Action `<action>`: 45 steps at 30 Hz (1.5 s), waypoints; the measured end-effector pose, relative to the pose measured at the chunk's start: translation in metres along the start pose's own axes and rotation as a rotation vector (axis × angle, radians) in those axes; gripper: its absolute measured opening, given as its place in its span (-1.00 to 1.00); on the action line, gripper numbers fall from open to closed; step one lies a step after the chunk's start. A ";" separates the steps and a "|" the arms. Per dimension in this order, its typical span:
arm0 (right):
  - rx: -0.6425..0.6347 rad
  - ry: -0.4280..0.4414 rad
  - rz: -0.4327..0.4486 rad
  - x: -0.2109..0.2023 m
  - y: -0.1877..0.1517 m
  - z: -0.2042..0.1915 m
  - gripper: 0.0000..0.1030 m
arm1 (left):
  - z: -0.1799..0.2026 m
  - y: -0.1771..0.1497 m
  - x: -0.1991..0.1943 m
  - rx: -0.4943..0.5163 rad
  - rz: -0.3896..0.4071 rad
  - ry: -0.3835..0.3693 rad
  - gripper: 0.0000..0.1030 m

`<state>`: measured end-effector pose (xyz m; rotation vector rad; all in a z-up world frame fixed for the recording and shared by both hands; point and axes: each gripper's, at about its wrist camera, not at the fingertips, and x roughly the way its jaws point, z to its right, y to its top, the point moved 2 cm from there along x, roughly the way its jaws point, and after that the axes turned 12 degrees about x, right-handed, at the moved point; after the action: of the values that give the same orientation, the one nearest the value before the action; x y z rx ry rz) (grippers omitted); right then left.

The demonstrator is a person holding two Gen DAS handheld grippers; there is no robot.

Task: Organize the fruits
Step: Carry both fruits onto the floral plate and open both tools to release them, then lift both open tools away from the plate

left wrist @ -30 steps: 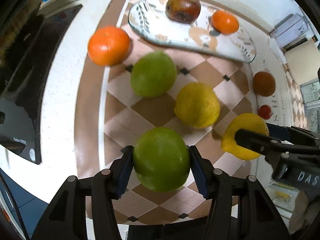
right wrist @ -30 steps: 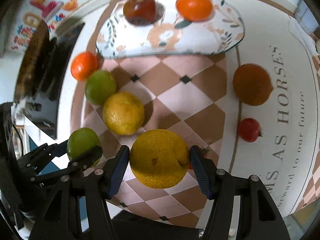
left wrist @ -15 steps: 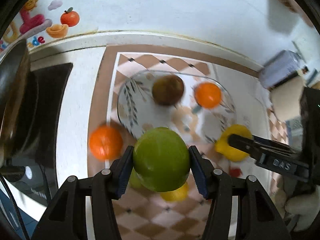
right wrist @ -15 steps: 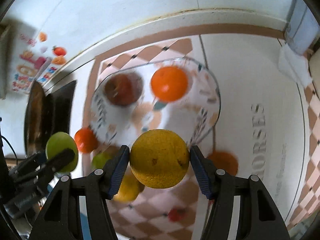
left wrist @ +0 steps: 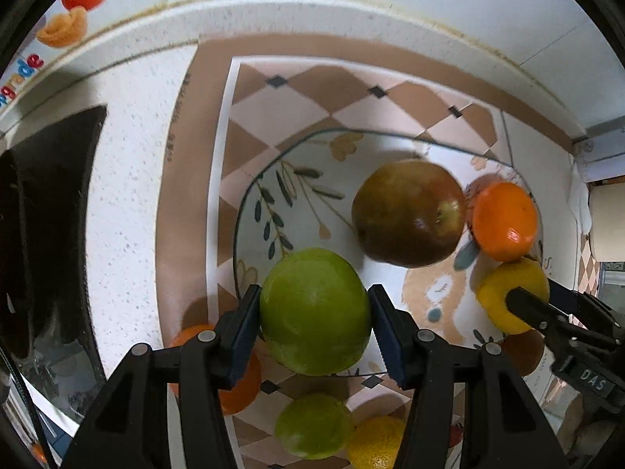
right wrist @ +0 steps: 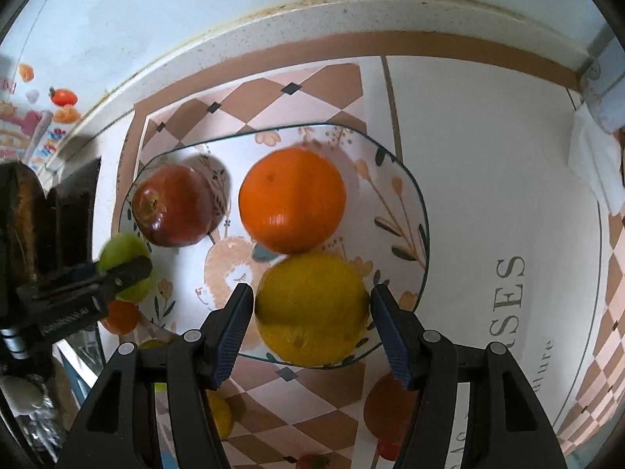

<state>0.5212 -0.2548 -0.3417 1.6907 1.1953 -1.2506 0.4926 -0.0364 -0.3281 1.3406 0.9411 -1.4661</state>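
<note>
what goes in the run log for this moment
left gripper: holds green fruit | right gripper: holds yellow fruit | both over plate

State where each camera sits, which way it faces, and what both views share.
Left wrist: on the left gripper, facing down at the plate; it holds a green fruit.
Right wrist: on the right gripper, facing down; a yellow fruit sits between its fingers.
Shared: plate, dark red fruit, orange, each other's gripper.

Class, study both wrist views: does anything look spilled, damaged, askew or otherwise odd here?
Nothing stands out. The plate sits flat with a dark red apple and an orange on it, while the left gripper holds a green fruit and the right gripper a yellow fruit over it.
</note>
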 end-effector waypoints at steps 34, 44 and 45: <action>-0.084 -0.156 0.303 -0.133 -0.139 -0.011 0.83 | 0.044 -0.121 -0.131 -0.007 0.305 0.172 0.70; -0.079 -0.115 0.420 -0.194 -0.181 -0.007 0.83 | 0.065 -0.162 -0.186 0.014 0.440 0.198 0.70; -0.078 -0.111 0.432 -0.199 -0.185 -0.006 0.83 | 0.068 -0.165 -0.191 0.014 0.452 0.203 0.70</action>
<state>0.3276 -0.2417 -0.1516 1.6835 0.7493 -1.0010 0.3142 -0.0275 -0.1377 1.6098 0.6917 -1.0080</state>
